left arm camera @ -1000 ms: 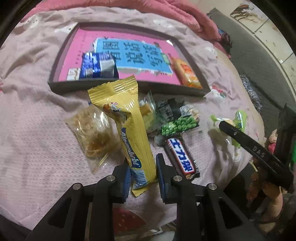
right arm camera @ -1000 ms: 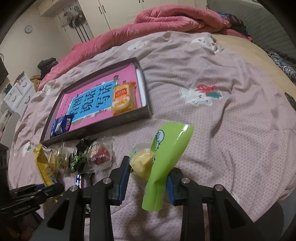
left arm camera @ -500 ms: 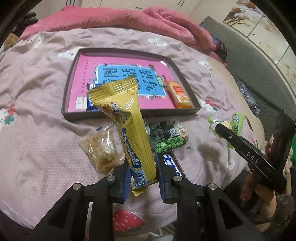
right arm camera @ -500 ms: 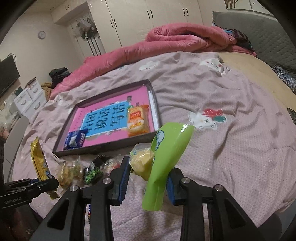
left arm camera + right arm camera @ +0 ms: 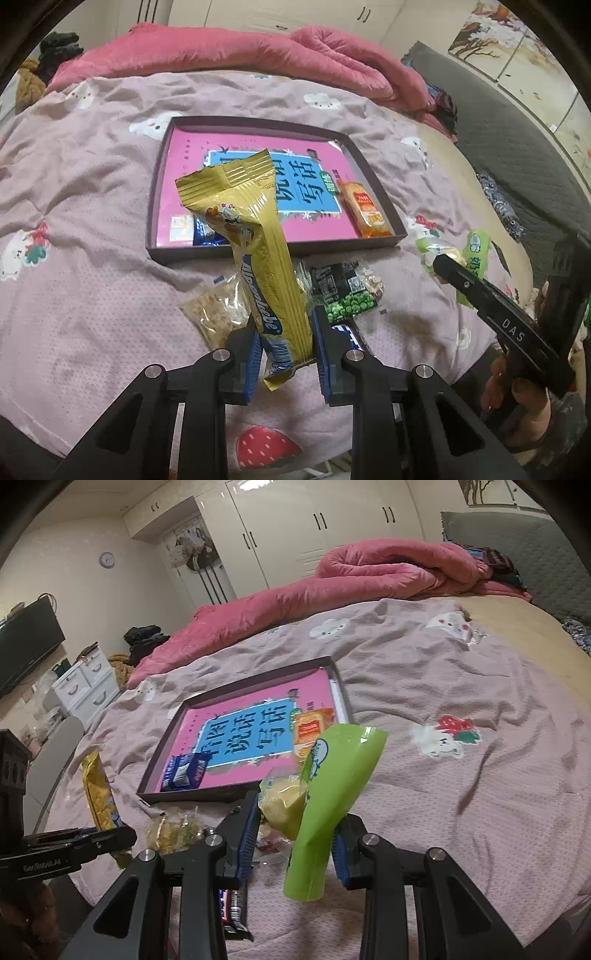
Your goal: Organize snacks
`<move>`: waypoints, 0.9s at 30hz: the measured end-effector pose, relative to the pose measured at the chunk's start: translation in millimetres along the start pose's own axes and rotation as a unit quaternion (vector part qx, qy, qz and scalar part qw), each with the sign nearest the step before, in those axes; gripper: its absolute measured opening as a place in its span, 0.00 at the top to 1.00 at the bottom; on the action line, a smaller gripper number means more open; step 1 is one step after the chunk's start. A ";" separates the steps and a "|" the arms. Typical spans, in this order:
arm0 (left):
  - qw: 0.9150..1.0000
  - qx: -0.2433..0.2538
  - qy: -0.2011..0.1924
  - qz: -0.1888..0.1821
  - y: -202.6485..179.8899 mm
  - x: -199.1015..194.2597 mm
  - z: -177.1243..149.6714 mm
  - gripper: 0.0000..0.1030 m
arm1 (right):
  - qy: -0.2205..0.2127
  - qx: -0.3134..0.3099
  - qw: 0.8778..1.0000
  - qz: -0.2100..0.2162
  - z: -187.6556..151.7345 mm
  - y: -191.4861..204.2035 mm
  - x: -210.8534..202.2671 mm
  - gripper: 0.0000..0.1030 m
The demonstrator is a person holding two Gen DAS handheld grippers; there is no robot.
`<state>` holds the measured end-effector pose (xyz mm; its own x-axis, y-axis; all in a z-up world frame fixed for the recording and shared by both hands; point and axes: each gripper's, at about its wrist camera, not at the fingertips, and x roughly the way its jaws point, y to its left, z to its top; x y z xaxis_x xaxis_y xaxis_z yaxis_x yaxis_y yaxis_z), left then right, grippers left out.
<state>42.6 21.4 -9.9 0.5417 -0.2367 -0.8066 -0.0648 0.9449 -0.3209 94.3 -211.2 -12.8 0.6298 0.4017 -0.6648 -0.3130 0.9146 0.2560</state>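
left gripper (image 5: 284, 343): clenched on yellow candy pack (image 5: 255, 258), lifted clear of bed since a second ago.
right gripper (image 5: 295, 834): grasping green pouch (image 5: 332, 794), likewise raised.
tray (image 5: 273, 251): ahead, nearer than before; probably the drop-off.

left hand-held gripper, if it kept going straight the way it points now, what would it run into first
Probably the loose snack packets on the bedspread: the clear bag of crumbly snack and the green pea packet lie just past the left hand-held gripper, which is shut on the yellow wafer packet. The tray lies farther. Depth is unclear.
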 end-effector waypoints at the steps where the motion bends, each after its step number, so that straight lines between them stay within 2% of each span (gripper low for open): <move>1: 1.000 0.000 -0.001 0.001 0.7 -0.6 0.8 0.75 | 0.001 -0.001 1.000 0.003 0.5 1.4 0.8 0.66; 16: 1.000 -0.008 -0.011 0.012 7.8 -2.8 14.0 0.75 | -0.003 -0.005 1.000 0.017 7.6 10.2 9.4 0.66; 27: 1.000 -0.003 -0.020 0.020 7.3 -0.5 24.7 0.75 | -0.012 -0.005 1.000 0.013 16.8 5.8 14.5 0.66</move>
<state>62.5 34.0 0.4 0.5712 -0.1902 -0.7984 -0.0924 0.9517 -0.2928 113.6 -199.3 -9.2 0.6389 0.4266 -0.6402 -0.3361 0.9033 0.2666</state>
